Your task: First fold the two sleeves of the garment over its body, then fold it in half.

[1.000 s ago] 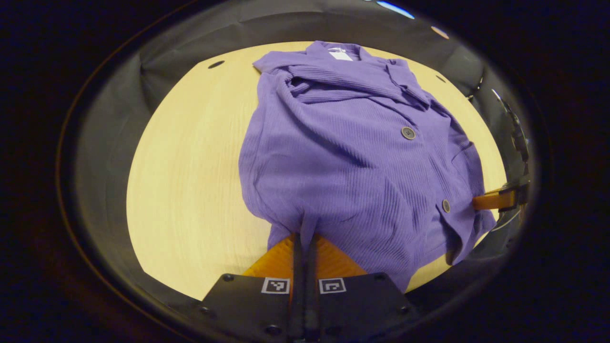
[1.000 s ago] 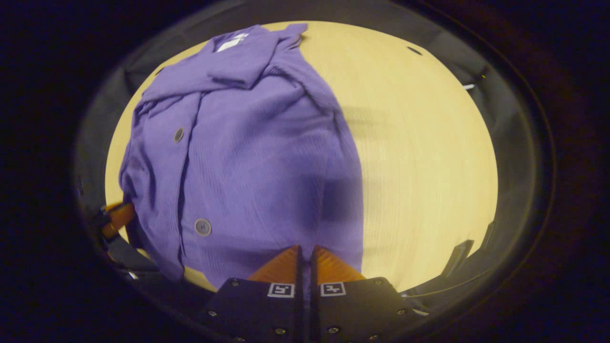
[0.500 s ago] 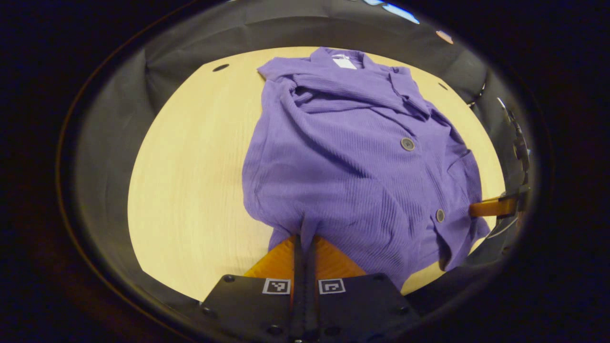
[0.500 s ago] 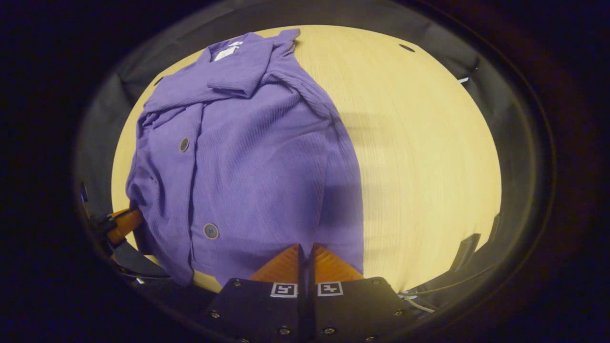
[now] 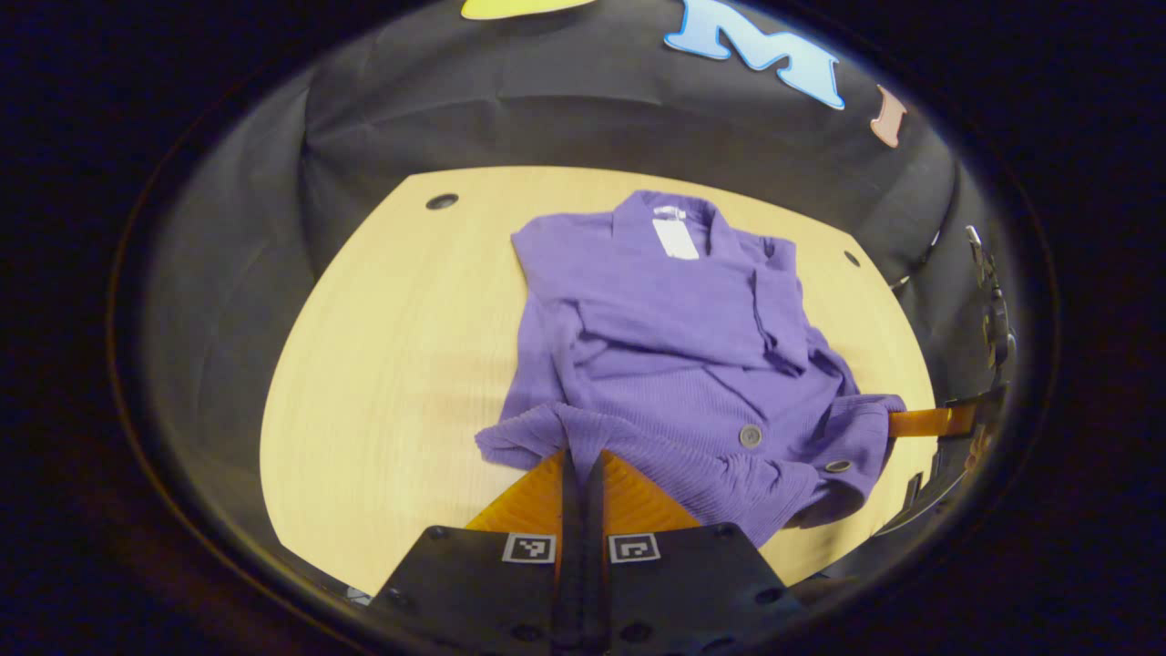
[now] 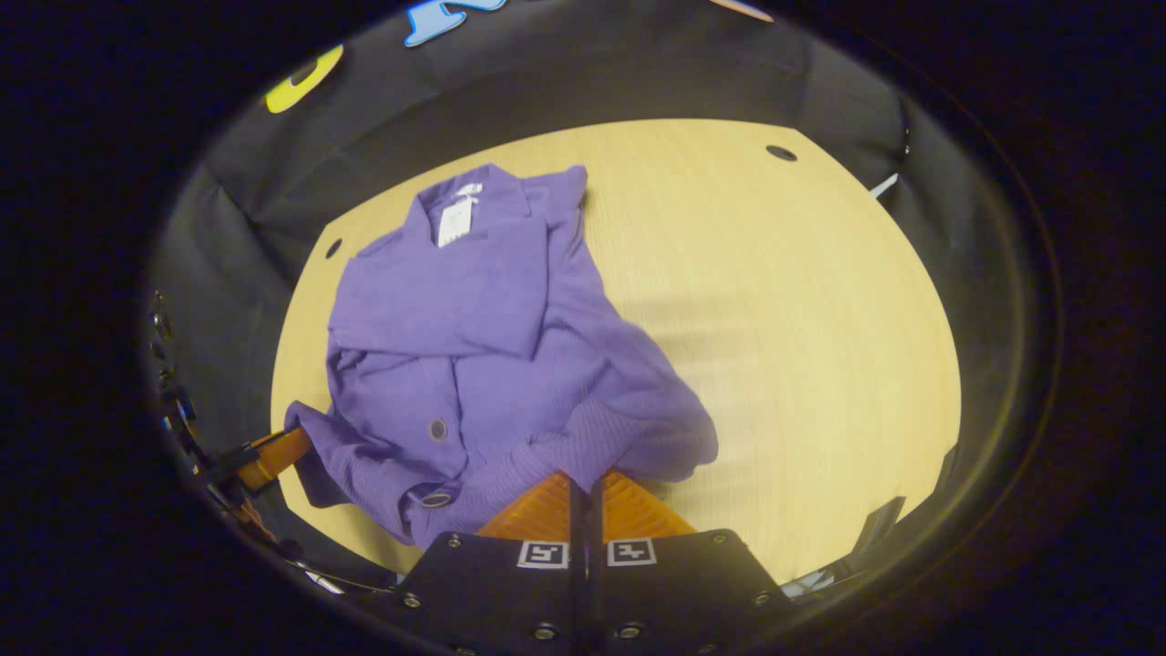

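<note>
A purple ribbed cardigan [image 5: 679, 337] lies on the light wooden table [image 5: 392, 364], collar and white label toward the far wall, both sleeves folded across its body. My left gripper [image 5: 581, 460] is shut on the hem's left corner, lifted off the table. My right gripper [image 6: 587, 487] is shut on the hem's other corner, and the raised hem curls over the lower body of the cardigan [image 6: 483, 355]. The right gripper's orange fingers [image 5: 925, 422] show at the right edge of the left gripper view; the left gripper's fingers [image 6: 273, 456] show at the left edge of the right gripper view.
Black booth cloth surrounds the table on the far side and both flanks. Small dark holes [image 5: 442, 200] [image 6: 781, 152] sit near the table's far corners. Bare wood [image 6: 802, 337] stretches to the right of the cardigan in the right gripper view.
Both grippers have risen and carried the hem up and toward the collar. The lower half of the cardigan, flat a second ago, now bunches and curls over itself.
</note>
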